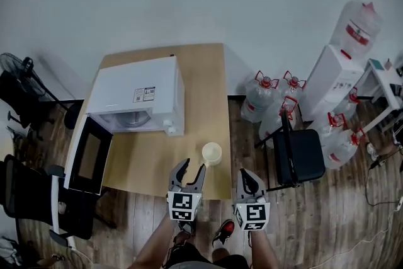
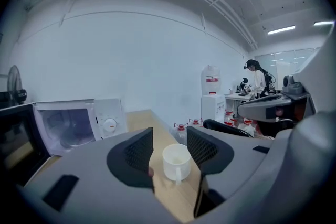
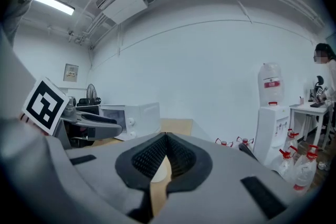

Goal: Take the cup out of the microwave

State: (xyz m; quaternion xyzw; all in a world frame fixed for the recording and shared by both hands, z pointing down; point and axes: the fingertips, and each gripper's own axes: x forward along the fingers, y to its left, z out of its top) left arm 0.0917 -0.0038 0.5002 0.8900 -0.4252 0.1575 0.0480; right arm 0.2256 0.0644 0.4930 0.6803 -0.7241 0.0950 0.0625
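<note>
Label (image 1: 143, 94) atop the microwave (image 1: 123, 86) (print too small to read).

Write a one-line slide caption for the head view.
White cup on the wooden table, outside the open-doored microwave, ahead of the open left gripper; right gripper shut.

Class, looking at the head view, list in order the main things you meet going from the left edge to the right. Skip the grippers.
fan → microwave → cup → black chair
</note>
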